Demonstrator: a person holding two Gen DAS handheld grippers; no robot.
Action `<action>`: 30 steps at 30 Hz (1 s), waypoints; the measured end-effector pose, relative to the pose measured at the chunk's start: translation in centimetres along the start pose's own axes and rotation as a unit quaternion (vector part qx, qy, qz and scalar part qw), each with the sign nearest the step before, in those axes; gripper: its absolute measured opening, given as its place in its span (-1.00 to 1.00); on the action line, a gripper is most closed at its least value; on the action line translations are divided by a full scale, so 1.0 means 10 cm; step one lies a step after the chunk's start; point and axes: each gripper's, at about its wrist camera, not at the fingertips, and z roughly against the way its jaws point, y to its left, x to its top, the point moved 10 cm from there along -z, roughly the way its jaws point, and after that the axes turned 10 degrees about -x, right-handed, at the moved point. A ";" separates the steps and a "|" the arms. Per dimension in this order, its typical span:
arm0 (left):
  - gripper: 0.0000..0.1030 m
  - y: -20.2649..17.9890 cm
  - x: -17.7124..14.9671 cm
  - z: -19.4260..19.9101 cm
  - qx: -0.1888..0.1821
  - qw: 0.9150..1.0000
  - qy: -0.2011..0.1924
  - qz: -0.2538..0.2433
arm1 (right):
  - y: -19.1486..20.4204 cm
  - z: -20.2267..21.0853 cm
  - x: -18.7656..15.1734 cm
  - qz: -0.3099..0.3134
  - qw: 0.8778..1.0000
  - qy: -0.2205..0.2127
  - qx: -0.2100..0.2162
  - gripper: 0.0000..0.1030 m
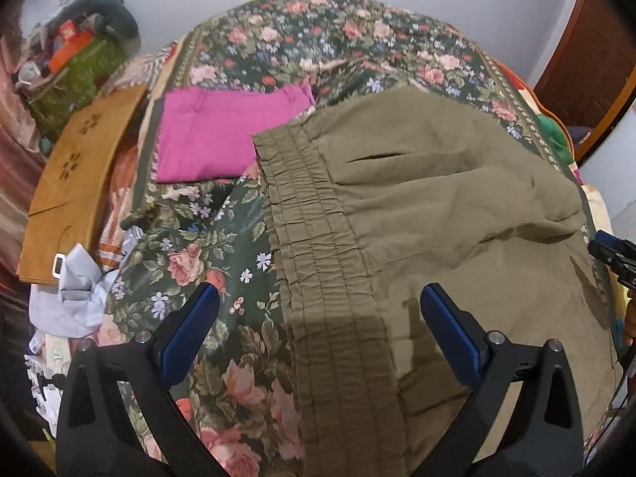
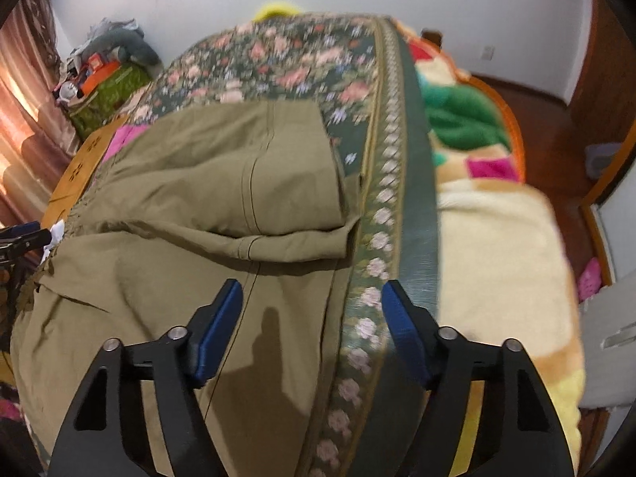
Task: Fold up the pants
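Note:
Olive-green pants (image 1: 437, 206) lie on the floral bedspread (image 1: 190, 262), their gathered elastic waistband (image 1: 314, 246) running down the left side. In the right wrist view the pants (image 2: 198, 183) have a leg folded back over the lower layer. My left gripper (image 1: 320, 294) hangs open just above the waistband; one finger is over the bedspread, the other over the cloth. My right gripper (image 2: 313, 286) is open over the pants' right edge and the bedspread's border, with nothing pressed between its pads. Each gripper shows at the edge of the other's view: the right gripper (image 1: 612, 254), the left gripper (image 2: 24, 234).
A folded pink garment (image 1: 222, 135) and a mustard garment (image 1: 71, 183) lie left of the pants, and white cloth (image 1: 75, 290) is piled nearer. A colourful fleece blanket (image 2: 497, 238) lies along the bed's right side. A cluttered green box (image 1: 79, 71) stands far left.

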 end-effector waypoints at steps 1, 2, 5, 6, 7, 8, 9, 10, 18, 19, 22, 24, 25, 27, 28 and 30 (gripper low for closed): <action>0.88 0.00 -0.01 -0.03 -0.003 1.000 0.006 0.001 | 0.02 -0.04 -0.02 0.002 1.000 0.010 0.005 0.16; 0.85 0.01 -0.01 -0.07 -0.008 1.000 0.013 0.002 | 0.03 -0.09 -0.04 0.006 1.000 0.019 0.007 0.12; 0.77 0.04 -0.05 -0.20 -0.017 0.999 0.029 0.009 | 0.06 -0.15 -0.05 0.021 0.999 0.024 0.008 0.08; 0.73 0.05 -0.07 -0.25 -0.021 0.999 0.035 0.011 | 0.07 -0.16 -0.04 0.026 0.999 0.024 0.006 0.03; 0.68 0.05 -0.09 -0.27 -0.026 0.999 0.039 0.012 | 0.07 -0.16 -0.04 0.030 0.999 0.024 0.002 -0.03; 0.66 0.06 -0.11 -0.31 -0.034 0.998 0.043 0.015 | 0.06 -0.18 -0.05 0.035 0.999 0.026 -0.001 -0.15; 0.63 0.06 -0.13 -0.34 -0.040 0.998 0.044 0.020 | 0.04 -0.19 -0.10 0.039 0.999 0.029 -0.009 -0.32; 0.58 0.07 -0.14 -0.36 -0.045 0.998 0.045 0.024 | 0.02 -0.21 -0.09 0.042 0.998 0.032 -0.016 -0.46; 0.46 0.17 -0.13 -0.31 -0.029 0.999 0.007 0.038 | -0.06 -0.25 -0.15 0.061 0.997 0.038 -0.023 -0.70; 0.46 0.18 -0.13 -0.30 -0.021 0.999 0.003 0.039 | -0.06 -0.25 -0.16 0.065 0.997 0.039 -0.026 -0.71; 0.46 0.24 -0.13 -0.29 -0.005 0.999 -0.005 0.045 | -0.06 -0.27 -0.15 0.069 0.996 0.042 -0.030 -0.72; 0.47 0.26 -0.13 -0.31 -0.006 0.999 -0.004 0.051 | -0.06 -0.27 -0.16 0.068 0.996 0.043 -0.030 -0.73; 0.47 0.27 -0.14 -0.32 -0.009 0.999 -0.004 0.053 | -0.06 -0.27 -0.16 0.068 0.996 0.042 -0.031 -0.73; 0.48 0.27 -0.14 -0.33 -0.018 0.998 0.000 0.053 | -0.06 -0.25 -0.16 0.071 0.996 0.040 -0.034 -0.73; 0.48 0.26 -0.14 -0.33 -0.021 0.998 -0.001 0.052 | -0.06 -0.24 -0.15 0.073 0.996 0.038 -0.034 -0.73; 0.48 0.25 -0.15 -0.30 -0.026 0.998 0.002 0.053 | -0.05 -0.21 -0.13 0.075 0.996 0.037 -0.032 -0.73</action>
